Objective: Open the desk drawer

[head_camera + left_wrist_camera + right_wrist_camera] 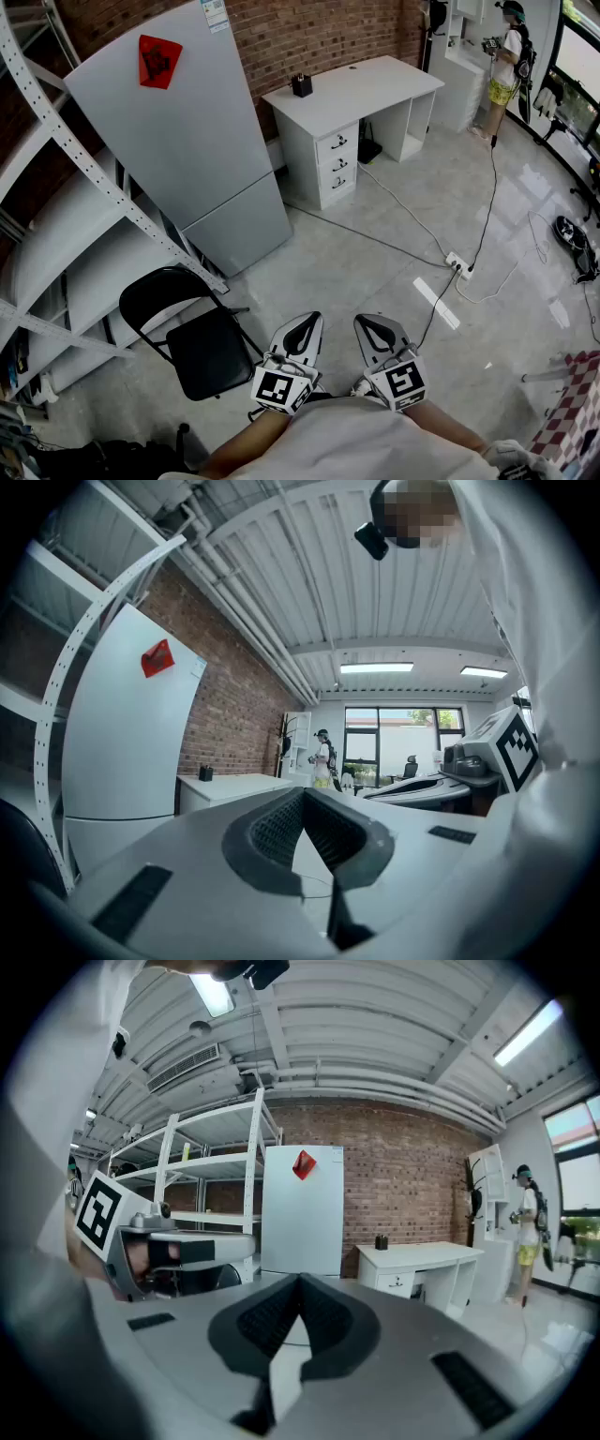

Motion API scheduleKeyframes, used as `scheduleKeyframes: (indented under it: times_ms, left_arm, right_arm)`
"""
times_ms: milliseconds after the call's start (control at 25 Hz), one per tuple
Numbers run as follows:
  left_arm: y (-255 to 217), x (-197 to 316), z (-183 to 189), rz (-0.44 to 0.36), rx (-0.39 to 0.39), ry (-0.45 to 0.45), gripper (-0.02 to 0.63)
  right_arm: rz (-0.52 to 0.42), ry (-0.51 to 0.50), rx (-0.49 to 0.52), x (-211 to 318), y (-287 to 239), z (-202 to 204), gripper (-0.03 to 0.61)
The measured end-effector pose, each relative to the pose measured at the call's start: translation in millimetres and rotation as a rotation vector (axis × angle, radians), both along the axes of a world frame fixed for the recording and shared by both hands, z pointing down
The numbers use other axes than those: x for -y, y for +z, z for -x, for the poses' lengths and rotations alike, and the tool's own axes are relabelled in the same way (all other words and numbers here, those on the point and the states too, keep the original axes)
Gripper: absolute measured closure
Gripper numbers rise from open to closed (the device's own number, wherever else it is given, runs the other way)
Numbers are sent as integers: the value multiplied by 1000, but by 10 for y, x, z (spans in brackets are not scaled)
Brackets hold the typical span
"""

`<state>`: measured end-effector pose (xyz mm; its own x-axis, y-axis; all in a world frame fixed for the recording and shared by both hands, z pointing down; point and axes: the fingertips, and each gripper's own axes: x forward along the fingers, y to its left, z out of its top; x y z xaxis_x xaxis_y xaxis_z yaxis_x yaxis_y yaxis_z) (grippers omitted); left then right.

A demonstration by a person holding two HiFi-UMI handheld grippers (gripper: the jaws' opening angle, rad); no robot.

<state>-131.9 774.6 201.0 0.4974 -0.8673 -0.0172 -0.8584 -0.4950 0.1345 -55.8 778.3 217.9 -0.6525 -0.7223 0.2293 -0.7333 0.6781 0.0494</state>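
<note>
The white desk [361, 86] stands against the brick wall across the room, with three drawers [338, 165] stacked in its left pedestal, all closed. My left gripper [306, 326] and right gripper [374, 328] are held side by side close to my body, far from the desk, both shut and empty. In the left gripper view the shut left gripper [302, 795] points level, with the desk [234, 784] small beyond it. In the right gripper view the shut right gripper [300, 1281] points toward the desk [427, 1257] and its drawers [398, 1284].
A tall grey fridge [178, 131] stands left of the desk. A black folding chair [202, 349] is near my left. Metal shelving [66, 150] fills the left side. Cables and a power strip [459, 266] cross the floor. A person [506, 66] stands far right.
</note>
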Motion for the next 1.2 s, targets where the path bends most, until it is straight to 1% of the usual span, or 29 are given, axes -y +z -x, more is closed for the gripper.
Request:
scheduleKeyframes:
  times_ms: [400, 520, 720, 840, 960, 1000, 1200]
  left_arm:
    - [10, 69, -151, 6, 3, -1, 607]
    - [14, 80, -267, 10, 8, -7, 609]
    - [8, 139, -486, 16, 23, -26, 607]
    - [83, 157, -595, 30, 29, -39, 607]
    - [161, 189, -664, 52, 34, -50, 607]
    - [189, 205, -670, 62, 37, -53, 609]
    - [284, 452, -614, 86, 35, -68, 607]
  right_arm:
    - [-4, -3, 9, 74, 26, -158, 563]
    - [-2, -4, 29, 101, 20, -300, 563]
    - [10, -11, 32, 184, 85, -597, 563]
    - [42, -8, 48, 223, 181, -752, 563]
    - [132, 5, 138, 310, 248, -848, 563]
    - [146, 4, 159, 338, 239, -854, 563]
    - [153, -22, 150, 524, 272, -784, 563]
